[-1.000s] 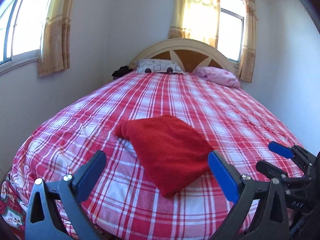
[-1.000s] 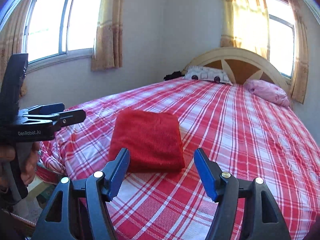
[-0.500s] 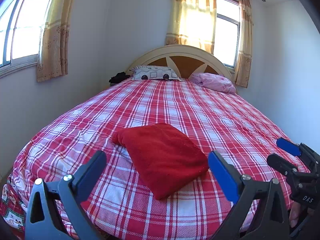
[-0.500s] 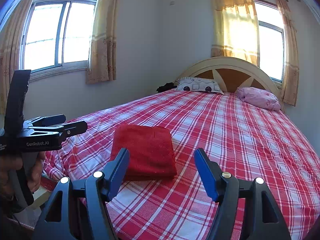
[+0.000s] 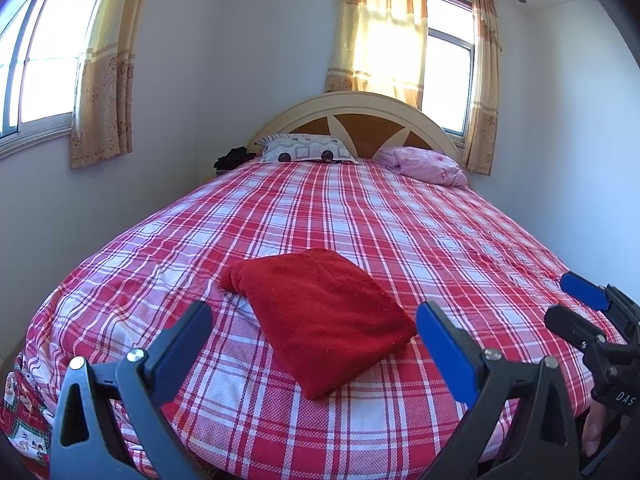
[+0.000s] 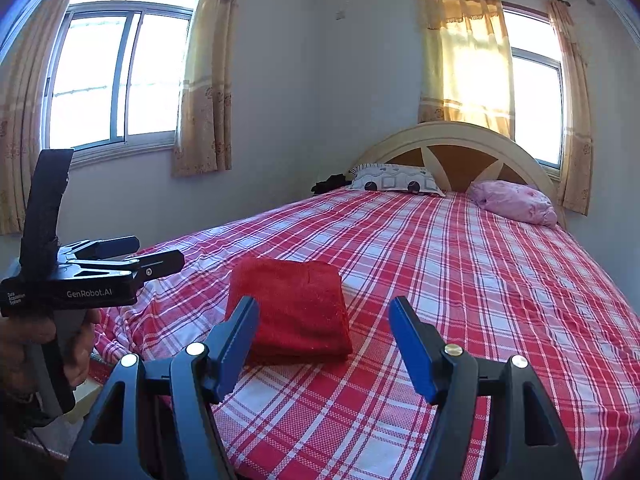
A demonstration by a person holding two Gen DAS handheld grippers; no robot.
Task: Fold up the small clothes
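1. Lying folded into a neat, flat rectangle on the near part of the bed: a red cloth [image 5: 320, 320], fuzzy in texture, one rounded fold sticking out at its far left corner.
2. Resting on a red-and-white checked bedspread [image 5: 400, 220], touched by nothing.
3. Hovering short of the cloth's near edge, left gripper [image 5: 312, 344] with jaws spread wide, blue pads [image 5: 444, 354] apart and nothing between them.
4. Held off to the right, right gripper [image 6: 320, 344] likewise released, jaws well apart and empty, the cloth visible through the gap but clear of both pads.
5. Seen from the right wrist view, the left gripper's black body gripped by a hand [image 6: 44, 344] just off the bed's near left corner.
6. Propped at the far end against a curved cream headboard [image 5: 360, 116]: a patterned white pillow [image 5: 306, 150] and a pink pillow [image 5: 426, 166], well apart from the cloth.
7. Bunched beside the white pillow: something dark [image 5: 234, 158], too small to identify.
8. Hanging at two bright windows: yellow curtains [image 5: 380, 28].
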